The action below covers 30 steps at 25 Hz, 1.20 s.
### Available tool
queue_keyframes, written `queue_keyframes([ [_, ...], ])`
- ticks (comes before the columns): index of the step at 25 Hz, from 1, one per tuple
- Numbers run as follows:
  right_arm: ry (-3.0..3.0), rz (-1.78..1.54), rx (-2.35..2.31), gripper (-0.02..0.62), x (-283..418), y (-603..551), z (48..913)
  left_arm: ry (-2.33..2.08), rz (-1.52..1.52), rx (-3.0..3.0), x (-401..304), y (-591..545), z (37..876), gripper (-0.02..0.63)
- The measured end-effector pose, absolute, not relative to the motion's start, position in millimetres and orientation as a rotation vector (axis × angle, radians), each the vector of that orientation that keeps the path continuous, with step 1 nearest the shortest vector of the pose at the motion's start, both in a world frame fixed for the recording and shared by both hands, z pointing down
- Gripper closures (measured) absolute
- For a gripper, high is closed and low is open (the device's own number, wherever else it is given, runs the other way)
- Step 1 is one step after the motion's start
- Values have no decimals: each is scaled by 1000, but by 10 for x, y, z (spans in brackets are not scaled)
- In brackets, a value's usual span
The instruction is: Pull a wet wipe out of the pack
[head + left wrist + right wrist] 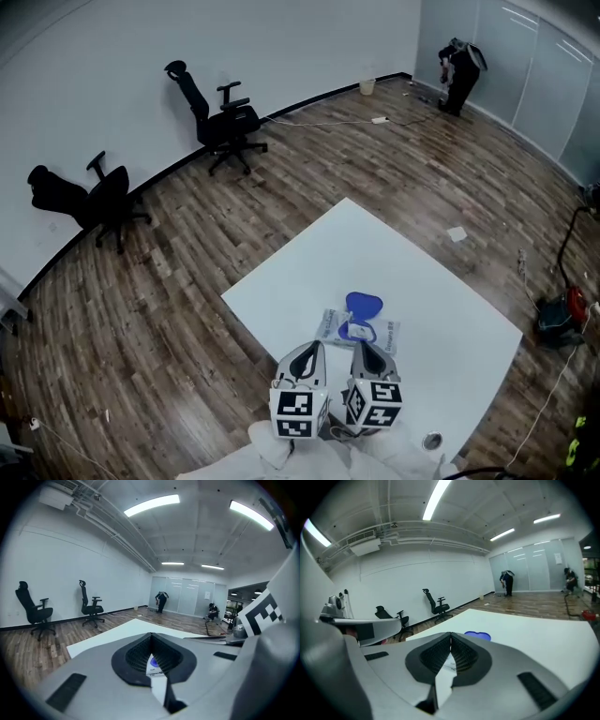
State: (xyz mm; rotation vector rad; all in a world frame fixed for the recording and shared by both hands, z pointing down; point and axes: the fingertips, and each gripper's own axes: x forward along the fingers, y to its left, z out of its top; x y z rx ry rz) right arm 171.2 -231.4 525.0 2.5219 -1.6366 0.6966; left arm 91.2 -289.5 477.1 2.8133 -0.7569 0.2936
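The wet wipe pack (367, 330) lies flat on the white table (441, 309), its blue lid (364, 305) flipped open toward the far side. My left gripper (317, 344) hovers just short of the pack's near left corner, jaws pressed together with nothing between them. My right gripper (359, 344) hangs beside it over the pack's near edge, also shut and empty. In the left gripper view a bit of the pack (153, 664) shows through the gap behind the closed tips (151, 634). The right gripper view shows the blue lid (478, 636) just past the closed tips (451, 633).
A small round metal object (431, 440) sits near the table's front right edge. Two black office chairs (228, 122) (94, 199) stand by the far wall. A person (459, 73) stands at the far glass wall. A red device (564, 312) with cables rests on the floor at right.
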Motion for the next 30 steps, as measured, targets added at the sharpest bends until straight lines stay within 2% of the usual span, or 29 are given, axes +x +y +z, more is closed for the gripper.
queue_keyframes([
  [8,-1444,734,2673,584,2107,-2185,5259,-564,320,2872,1346,-2942,4712,611],
  [30,-1385,928,2611,583,2284,-2232,5999,-442,505,2840,1700,-2983,5375,611],
])
